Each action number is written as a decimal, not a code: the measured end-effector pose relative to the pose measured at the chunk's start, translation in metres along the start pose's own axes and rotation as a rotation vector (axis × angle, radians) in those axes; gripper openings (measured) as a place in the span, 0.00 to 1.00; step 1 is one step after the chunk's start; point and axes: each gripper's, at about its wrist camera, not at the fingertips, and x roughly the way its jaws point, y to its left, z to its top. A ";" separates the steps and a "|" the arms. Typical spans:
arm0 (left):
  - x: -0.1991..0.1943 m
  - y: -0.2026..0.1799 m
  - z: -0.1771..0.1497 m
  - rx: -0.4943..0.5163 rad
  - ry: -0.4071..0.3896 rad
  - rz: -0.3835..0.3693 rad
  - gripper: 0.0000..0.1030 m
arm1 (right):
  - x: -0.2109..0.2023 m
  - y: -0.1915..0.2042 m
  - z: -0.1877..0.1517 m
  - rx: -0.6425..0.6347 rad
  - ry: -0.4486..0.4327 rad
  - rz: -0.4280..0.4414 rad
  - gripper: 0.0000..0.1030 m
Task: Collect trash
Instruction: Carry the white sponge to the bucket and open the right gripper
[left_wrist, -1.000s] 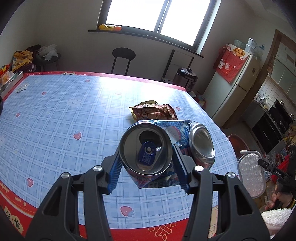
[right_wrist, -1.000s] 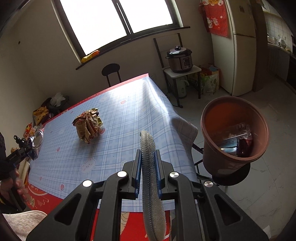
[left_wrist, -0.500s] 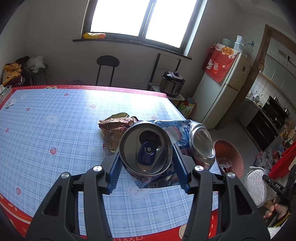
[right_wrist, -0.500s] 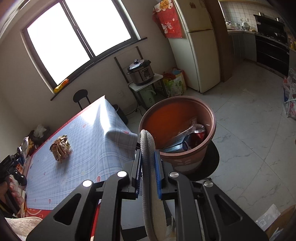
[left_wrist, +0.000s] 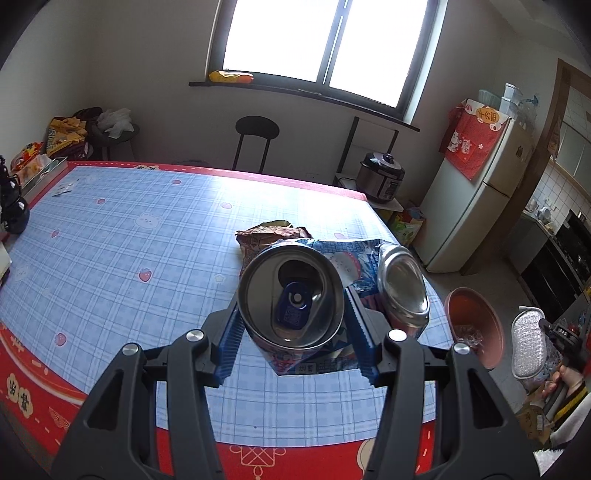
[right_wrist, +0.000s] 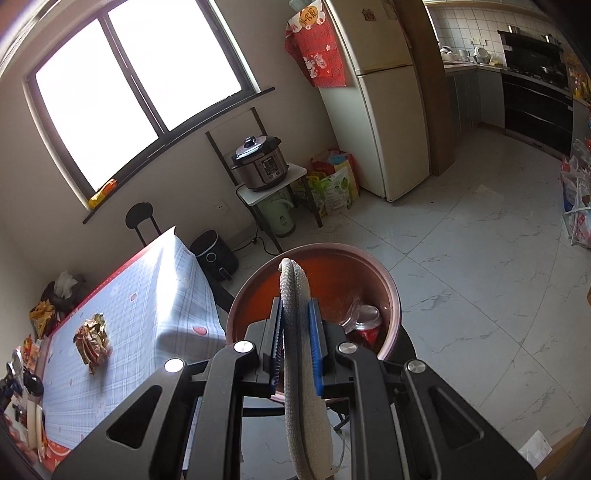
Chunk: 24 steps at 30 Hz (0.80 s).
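Against a second ago, the right gripper (right_wrist: 295, 347) has swung off the table edge and now hangs right over the terracotta-red bin (right_wrist: 388, 291), which fills the middle of its view where before it sat off to the side; that puts the pad it carries in place for a drop, by my reading. Its jaws are nearly closed, pinching a flat oval scouring pad (right_wrist: 299, 332) of grey woven mesh, seen edge-on. Down inside the bin lie a red can and clear crinkled plastic. The left gripper (left_wrist: 291, 325) has drifted little; its jaws stand about half open, clamped on a round aluminium can (left_wrist: 291, 299), its shiny lid with a blue pull tab facing the camera, with a blue printed wrapper (left_wrist: 351, 266) caught along with it and a second can (left_wrist: 402, 288) pressed to its bin-ward side. A crumpled brown foil packet (left_wrist: 269, 236) still lies on the checked tablecloth (left_wrist: 110, 258), well apart from the bin, left to collect
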 end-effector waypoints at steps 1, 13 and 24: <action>-0.004 0.003 -0.002 -0.011 -0.001 0.017 0.52 | 0.007 0.000 0.006 0.001 0.003 0.007 0.14; -0.038 0.032 -0.022 -0.091 -0.011 0.146 0.52 | 0.061 0.030 0.045 -0.026 0.011 0.020 0.45; -0.005 -0.016 -0.004 0.001 -0.003 0.022 0.52 | 0.010 0.016 0.032 -0.072 -0.010 -0.042 0.90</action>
